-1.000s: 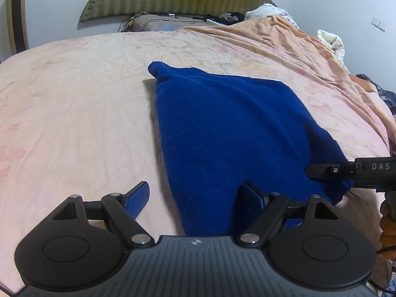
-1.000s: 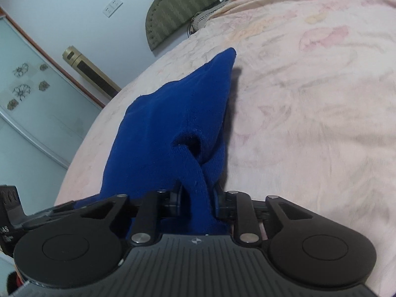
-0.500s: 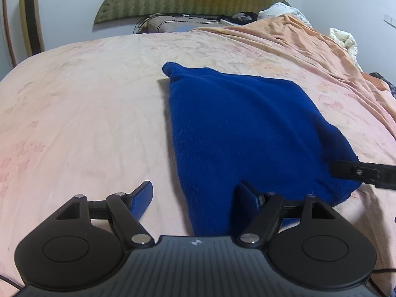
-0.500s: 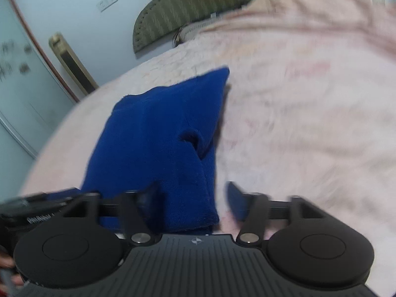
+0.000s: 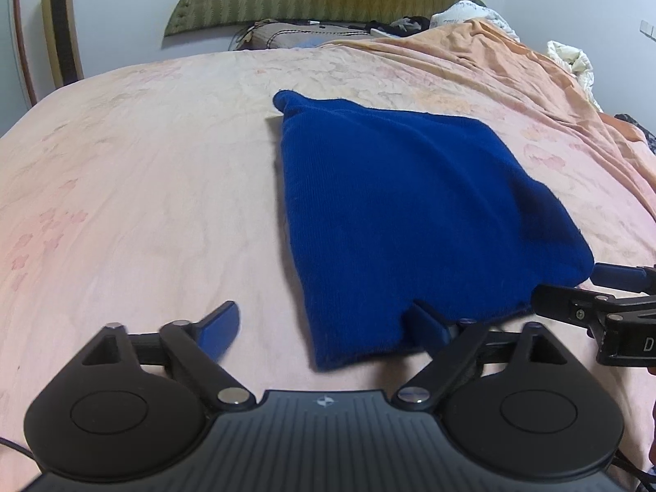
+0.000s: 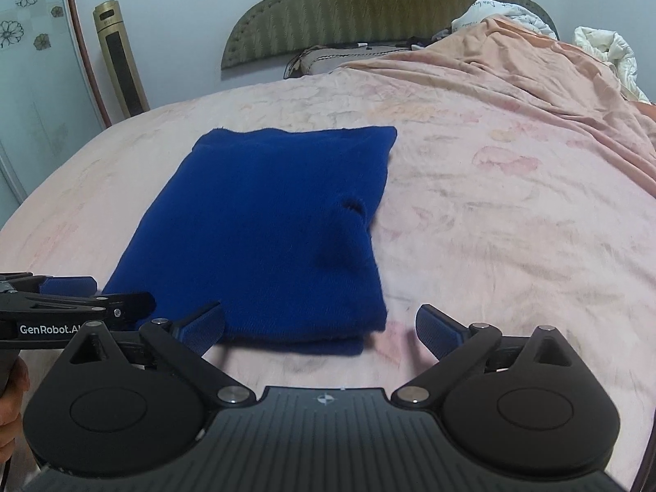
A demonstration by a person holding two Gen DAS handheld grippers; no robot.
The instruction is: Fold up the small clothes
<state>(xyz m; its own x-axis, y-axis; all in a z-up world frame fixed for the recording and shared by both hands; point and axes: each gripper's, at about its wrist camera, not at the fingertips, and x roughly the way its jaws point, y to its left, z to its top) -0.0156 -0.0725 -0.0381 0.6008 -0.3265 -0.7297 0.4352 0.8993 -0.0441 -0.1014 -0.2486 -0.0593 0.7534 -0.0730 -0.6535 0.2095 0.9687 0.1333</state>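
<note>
A blue knit garment [image 5: 402,213] lies folded flat on the pink bedsheet [image 5: 143,205]. My left gripper [image 5: 324,328] hovers at its near left corner with jaws opening. One fingertip [image 5: 426,324] is over the cloth edge and the other is over bare sheet, neither pressing. In the right wrist view the garment [image 6: 266,225] shows a small pucker near its right edge. My right gripper [image 6: 322,328] straddles the near right corner, its jaws opening wide with both pads clear of the cloth. Each gripper appears in the other's view: right gripper [image 5: 594,299], left gripper [image 6: 82,299].
A rumpled orange blanket [image 6: 533,74] and white bedding [image 6: 607,49] pile up at the far right of the bed. A green headboard [image 6: 369,4] and pillows [image 5: 287,37] are at the back. A gold tower fan [image 6: 119,57] stands by the left wall.
My right gripper let go of the bunched blue fold, opened wide, rolled level and drew back; the garment now lies flat. My left gripper opened wider and backed off a little.
</note>
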